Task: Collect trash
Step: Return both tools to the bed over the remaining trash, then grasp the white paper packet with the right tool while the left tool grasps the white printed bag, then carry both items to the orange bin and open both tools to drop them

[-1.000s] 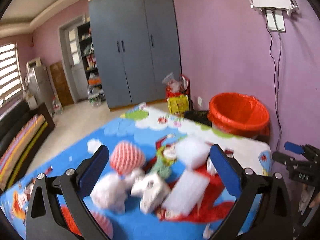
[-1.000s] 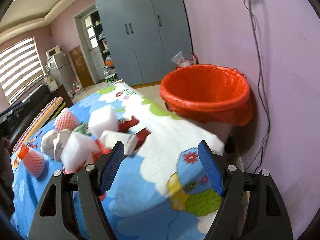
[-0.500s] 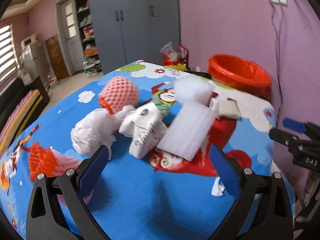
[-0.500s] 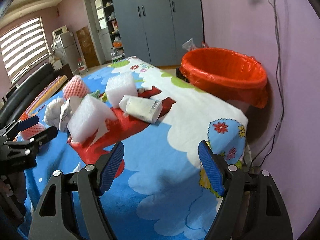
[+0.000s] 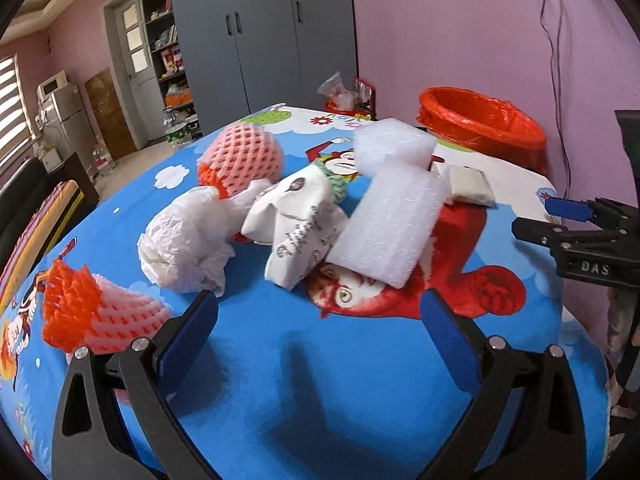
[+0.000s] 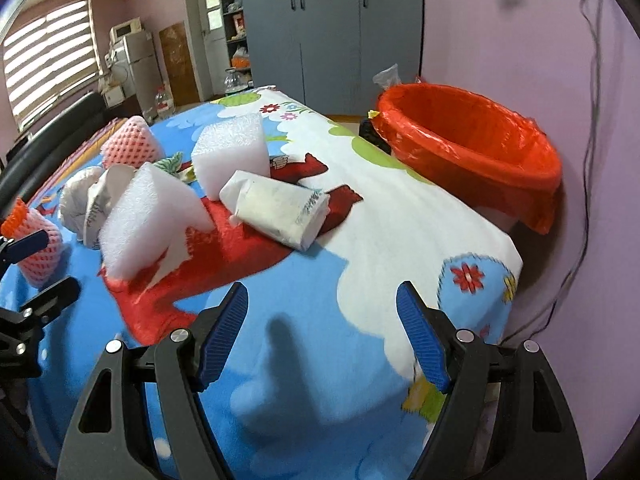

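white foam block lying flat mid-table on the cartoon tablecloth, leaning on a second foam block behind it. crumpled white paper bag touching its left edge, wadded tissue further left. two pink foam fruit nets: one at the back of the pile, one near the left gripper's finger. rolled white packet on the bin side of the pile. orange-lined bin past the far table edge, against the wall, nothing visible inside from here.

left gripper wide open, empty, short of the pile. right gripper same: wide open, nothing between the pads, packet ahead but well apart.

handling guess: all light, soft, crushable. foam springy, compresses under the pads, so pinch across the thin dimension near an edge. packet likely slick wrapper, grab mid-body across the roll. tissue and nets squash anywhere; bag floppy, take a fold. nothing fragile. main risk: light pieces skating away on contact.
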The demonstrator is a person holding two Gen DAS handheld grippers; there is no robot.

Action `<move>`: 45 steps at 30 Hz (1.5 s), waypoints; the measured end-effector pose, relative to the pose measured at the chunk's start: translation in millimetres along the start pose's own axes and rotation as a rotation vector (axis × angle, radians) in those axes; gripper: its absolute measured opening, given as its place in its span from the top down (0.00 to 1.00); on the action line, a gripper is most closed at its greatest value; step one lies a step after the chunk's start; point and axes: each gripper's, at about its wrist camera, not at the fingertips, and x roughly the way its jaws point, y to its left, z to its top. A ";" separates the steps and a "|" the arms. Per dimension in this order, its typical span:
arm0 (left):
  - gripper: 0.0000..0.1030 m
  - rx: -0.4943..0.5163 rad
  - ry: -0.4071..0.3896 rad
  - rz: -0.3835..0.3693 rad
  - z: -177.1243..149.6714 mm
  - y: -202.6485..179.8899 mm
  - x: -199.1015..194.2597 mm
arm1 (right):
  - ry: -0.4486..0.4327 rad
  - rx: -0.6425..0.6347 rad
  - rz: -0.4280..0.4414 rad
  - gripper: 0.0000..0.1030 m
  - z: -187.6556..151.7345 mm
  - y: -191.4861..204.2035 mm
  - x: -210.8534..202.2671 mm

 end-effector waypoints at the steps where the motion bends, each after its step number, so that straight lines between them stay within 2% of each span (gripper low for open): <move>1: 0.05 -0.006 0.004 0.001 0.0 1.6 1.6 | 0.001 -0.007 -0.002 0.29 2.9 0.1 2.7; 5: 0.05 -0.033 0.012 0.007 1.2 7.9 5.3 | 0.020 -0.044 -0.002 0.29 20.2 2.2 18.9; 9: 0.05 -0.108 -0.003 -0.011 7.4 23.1 3.3 | 0.051 -0.084 0.016 0.29 37.0 6.8 35.1; 15: 0.05 -0.215 0.001 -0.045 12.5 42.7 5.7 | 0.088 -0.148 0.037 0.29 53.8 14.8 57.3; 19: 0.05 -0.237 -0.001 -0.041 19.3 45.2 8.7 | 0.100 -0.167 0.063 0.29 57.2 17.0 68.0; 20: 0.05 -0.240 -0.002 -0.042 21.3 45.3 9.2 | 0.102 -0.165 0.078 0.30 56.8 17.4 69.0; 21: 0.05 -0.246 -0.005 -0.045 24.4 44.9 10.1 | 0.099 -0.166 0.096 0.40 56.4 18.2 68.9; 24: 0.05 -0.261 -0.007 -0.046 34.9 42.7 16.0 | 0.070 -0.187 0.114 0.50 51.9 22.1 63.6; 31: 0.06 -0.291 0.009 -0.037 59.0 37.3 40.7 | 0.021 -0.106 0.137 0.51 36.1 15.7 41.0; 32: 0.09 -0.293 0.012 -0.032 60.9 36.9 44.0 | 0.015 -0.101 0.136 0.51 34.8 15.5 38.3; 34: 0.21 -0.289 0.038 -0.014 64.9 34.6 53.5 | 0.006 -0.082 0.150 0.51 31.1 15.2 30.5; 35: 0.33 -0.287 0.047 -0.016 64.6 34.3 56.1 | 0.003 -0.078 0.153 0.51 29.9 14.8 28.2; 36: 0.38 -0.282 0.056 -0.025 63.0 33.9 58.9 | -0.001 -0.072 0.153 0.51 28.1 14.9 24.3; 39: 0.41 -0.276 0.053 -0.063 56.3 32.5 55.0 | -0.013 -0.057 0.160 0.51 23.2 14.6 14.4; 40: 0.48 -0.275 0.042 -0.081 52.9 32.5 50.1 | -0.018 -0.054 0.159 0.51 22.2 14.2 11.5; 41: 0.60 -0.271 0.027 -0.101 50.5 32.5 45.8 | -0.025 -0.048 0.160 0.51 20.1 14.4 6.9; 45: 0.62 -0.272 0.006 -0.108 38.9 34.1 25.1 | -0.045 -0.032 0.171 0.51 14.5 13.9 -5.1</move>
